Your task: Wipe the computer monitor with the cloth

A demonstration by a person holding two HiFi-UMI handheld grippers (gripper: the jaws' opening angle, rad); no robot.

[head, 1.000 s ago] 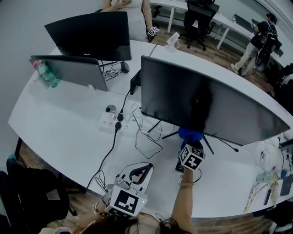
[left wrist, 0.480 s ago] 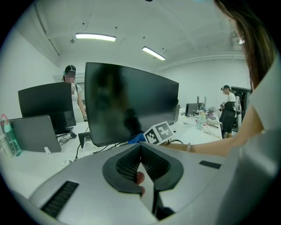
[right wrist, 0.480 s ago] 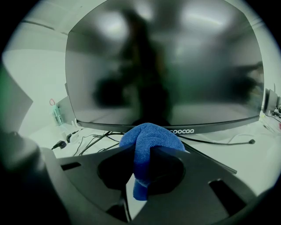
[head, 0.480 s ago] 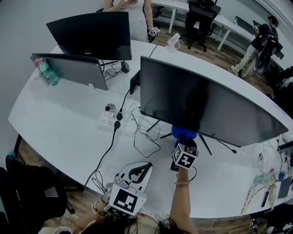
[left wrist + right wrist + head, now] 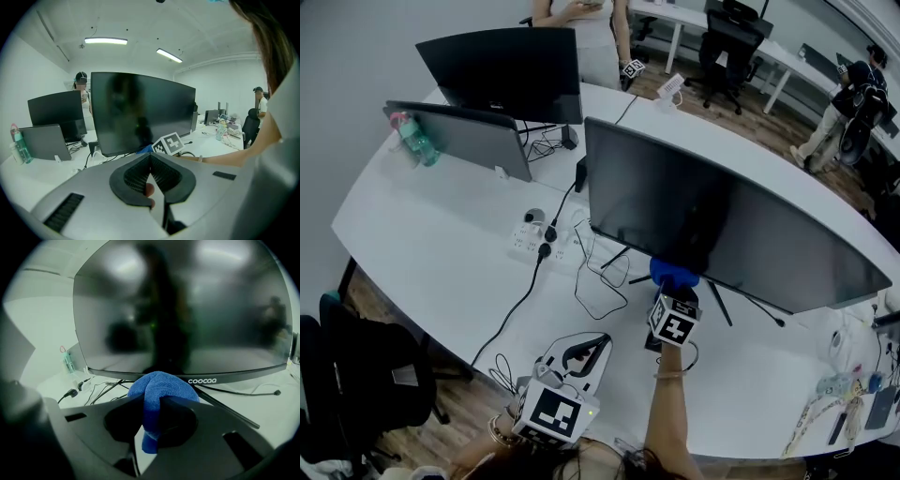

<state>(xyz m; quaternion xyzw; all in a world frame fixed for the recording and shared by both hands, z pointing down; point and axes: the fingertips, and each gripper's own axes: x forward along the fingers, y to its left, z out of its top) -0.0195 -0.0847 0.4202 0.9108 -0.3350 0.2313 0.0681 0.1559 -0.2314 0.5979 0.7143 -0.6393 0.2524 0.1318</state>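
Observation:
The large curved black monitor (image 5: 722, 216) stands mid-desk, its screen dark. My right gripper (image 5: 673, 291) is shut on a bunched blue cloth (image 5: 673, 274) just under the screen's lower edge, beside the stand legs (image 5: 741, 302). In the right gripper view the cloth (image 5: 157, 387) bulges out from between the jaws of the right gripper (image 5: 152, 401), in front of the monitor's (image 5: 187, 310) bottom bezel. Whether it touches the glass is unclear. My left gripper (image 5: 591, 349) rests low near the desk's front edge. Its jaws are shut on nothing in the left gripper view (image 5: 151, 176), facing the monitor (image 5: 140, 112).
A second monitor (image 5: 502, 70), a tilted grey screen (image 5: 464, 141) and a bottle (image 5: 417, 141) stand at the back left. A power strip (image 5: 530, 242) and loose cables (image 5: 600, 272) lie left of the stand. A person (image 5: 581, 23) stands behind the desk. Small items (image 5: 853, 375) lie at right.
The right gripper with the cloth has shifted a little to the left under the monitor's lower edge. The left gripper has stayed put. The head camera has moved slightly.

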